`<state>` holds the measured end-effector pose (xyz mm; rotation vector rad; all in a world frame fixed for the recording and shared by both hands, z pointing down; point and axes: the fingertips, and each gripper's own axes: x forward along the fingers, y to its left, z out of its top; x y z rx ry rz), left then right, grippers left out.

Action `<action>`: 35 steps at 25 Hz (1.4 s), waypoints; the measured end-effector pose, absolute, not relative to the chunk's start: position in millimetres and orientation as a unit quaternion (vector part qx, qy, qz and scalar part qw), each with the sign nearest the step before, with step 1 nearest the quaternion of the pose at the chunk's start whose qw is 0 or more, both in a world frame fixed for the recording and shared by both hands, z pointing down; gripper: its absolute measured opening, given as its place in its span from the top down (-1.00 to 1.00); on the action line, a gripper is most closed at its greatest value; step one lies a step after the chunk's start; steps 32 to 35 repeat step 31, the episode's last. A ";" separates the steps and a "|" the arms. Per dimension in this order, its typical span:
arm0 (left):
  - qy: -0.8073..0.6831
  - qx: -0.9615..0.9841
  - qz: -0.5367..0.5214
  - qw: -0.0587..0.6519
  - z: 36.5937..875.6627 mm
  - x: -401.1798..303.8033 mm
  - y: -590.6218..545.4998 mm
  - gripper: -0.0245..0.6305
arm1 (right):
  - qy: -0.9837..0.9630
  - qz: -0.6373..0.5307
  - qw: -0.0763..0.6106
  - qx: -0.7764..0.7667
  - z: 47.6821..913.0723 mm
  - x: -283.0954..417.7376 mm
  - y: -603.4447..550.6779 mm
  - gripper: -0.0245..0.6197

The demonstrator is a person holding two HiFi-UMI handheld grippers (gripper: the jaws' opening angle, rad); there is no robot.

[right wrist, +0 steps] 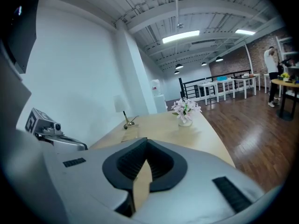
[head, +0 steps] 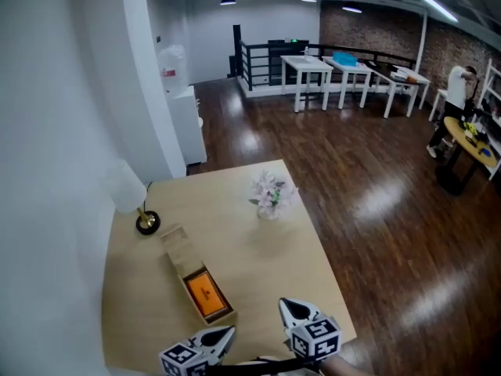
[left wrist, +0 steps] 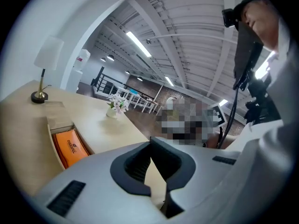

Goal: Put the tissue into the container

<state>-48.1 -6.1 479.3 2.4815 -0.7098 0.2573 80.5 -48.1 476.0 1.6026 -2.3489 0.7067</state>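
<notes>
An orange tissue pack (head: 206, 294) lies inside a long open wooden container (head: 180, 249) on the tan table (head: 258, 249). In the left gripper view the pack (left wrist: 71, 146) fills the near end of the container (left wrist: 55, 123). Both grippers hover over the table's near edge, short of the container. My left gripper (head: 225, 334) is shut and holds nothing; its jaws (left wrist: 150, 143) meet with no gap. My right gripper (head: 287, 307) is likewise shut and empty, as its own view (right wrist: 145, 146) shows.
A white-shaded lamp (head: 138, 202) stands at the table's far left by the wall. A vase of pale flowers (head: 270, 196) sits at the far right. Beyond the table edge lies dark wood floor (head: 376, 210) with white tables (head: 344, 73) far off.
</notes>
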 end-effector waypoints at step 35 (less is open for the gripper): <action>-0.222 0.940 0.116 0.233 460.8 -26.1 -36.9 0.93 | -0.818 0.192 0.122 0.529 466.8 68.7 -61.9 0.92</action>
